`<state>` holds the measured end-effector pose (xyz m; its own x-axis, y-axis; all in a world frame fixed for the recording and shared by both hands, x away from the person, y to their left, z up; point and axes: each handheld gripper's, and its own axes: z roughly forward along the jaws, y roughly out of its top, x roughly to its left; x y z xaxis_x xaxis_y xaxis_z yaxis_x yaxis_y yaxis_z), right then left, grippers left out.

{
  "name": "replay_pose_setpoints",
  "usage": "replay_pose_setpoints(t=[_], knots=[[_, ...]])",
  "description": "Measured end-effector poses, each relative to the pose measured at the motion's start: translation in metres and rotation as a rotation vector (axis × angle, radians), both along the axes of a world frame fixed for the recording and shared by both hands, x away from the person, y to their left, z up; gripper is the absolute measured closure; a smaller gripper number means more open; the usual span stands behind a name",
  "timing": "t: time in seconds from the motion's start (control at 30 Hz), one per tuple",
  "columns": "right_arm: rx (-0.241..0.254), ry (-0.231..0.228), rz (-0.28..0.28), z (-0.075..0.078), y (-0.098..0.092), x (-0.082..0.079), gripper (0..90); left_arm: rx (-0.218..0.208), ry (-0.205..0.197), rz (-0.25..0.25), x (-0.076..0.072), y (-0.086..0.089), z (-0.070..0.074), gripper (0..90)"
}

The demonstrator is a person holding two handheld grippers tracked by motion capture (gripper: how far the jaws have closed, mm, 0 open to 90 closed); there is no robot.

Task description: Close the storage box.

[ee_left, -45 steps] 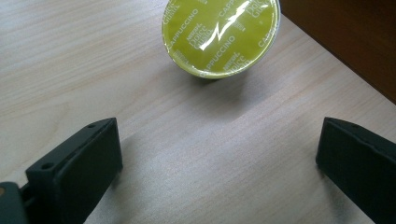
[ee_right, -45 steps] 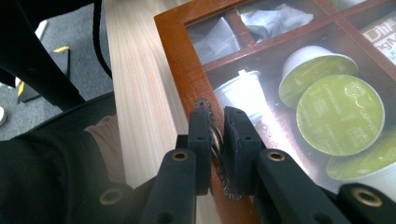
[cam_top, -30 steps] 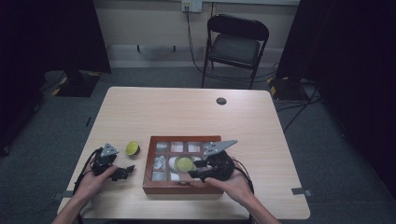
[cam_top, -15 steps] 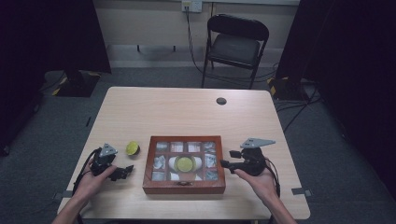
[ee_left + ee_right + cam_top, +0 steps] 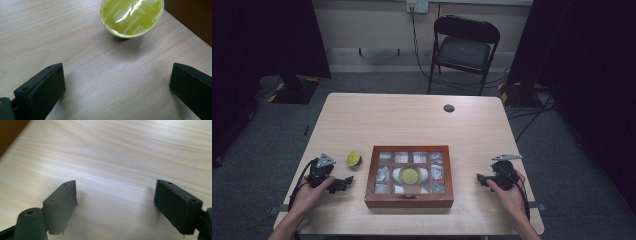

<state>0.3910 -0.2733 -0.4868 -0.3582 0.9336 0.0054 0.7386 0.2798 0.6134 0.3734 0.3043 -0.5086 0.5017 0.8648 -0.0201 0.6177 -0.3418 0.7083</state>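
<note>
A brown wooden box [image 5: 409, 201] with several small compartments stands near the table's front edge. A lime-green coffee capsule [image 5: 410, 175] rests at its middle. A second green capsule [image 5: 354, 159] stands on the table left of the box, and appears close ahead in the left gripper view [image 5: 132, 17]. My left gripper [image 5: 343, 183] lies on the table just short of it, open and empty [image 5: 117, 75]. My right gripper [image 5: 482, 178] sits low over the table to the right of the box. Its jaws have just been opening and stand open over bare wood [image 5: 116, 195].
The light wooden table [image 5: 422, 125] has a small dark round disc [image 5: 449, 108] near its far edge. A black folding chair [image 5: 464, 47] stands behind the table. The box's edge shows in the left gripper view [image 5: 195, 17] and the right gripper view [image 5: 10, 132].
My right gripper has moved from over the box out to its right and down toward the table, leaving the capsule at the box's middle, and its jaws have opened. The left gripper has stayed put.
</note>
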Motion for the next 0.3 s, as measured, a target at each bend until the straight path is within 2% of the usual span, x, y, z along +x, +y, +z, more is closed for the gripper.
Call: replay_pose_setpoints(t=[0.07,0.13,0.17,0.2,0.3], knots=[[-0.005,-0.028,-0.023,-0.003,-0.001,-0.001,14.1,0.000,0.000,0.000,0.000,0.000,0.000,0.0],[0.004,-0.079,-0.045,-0.008,0.000,-0.003,11.2,0.000,0.000,0.001,0.000,0.000,0.000,0.0],[0.004,-0.079,-0.045,-0.008,0.000,-0.003,11.2,0.000,0.000,0.001,0.000,0.000,0.000,0.0],[0.024,-0.132,-0.054,-0.013,0.000,-0.006,8.9,-0.003,0.002,0.008,0.000,0.000,0.000,0.0],[0.027,-0.139,-0.065,-0.014,0.000,-0.007,8.8,0.000,-0.001,0.028,-0.001,-0.001,0.000,0.0]])
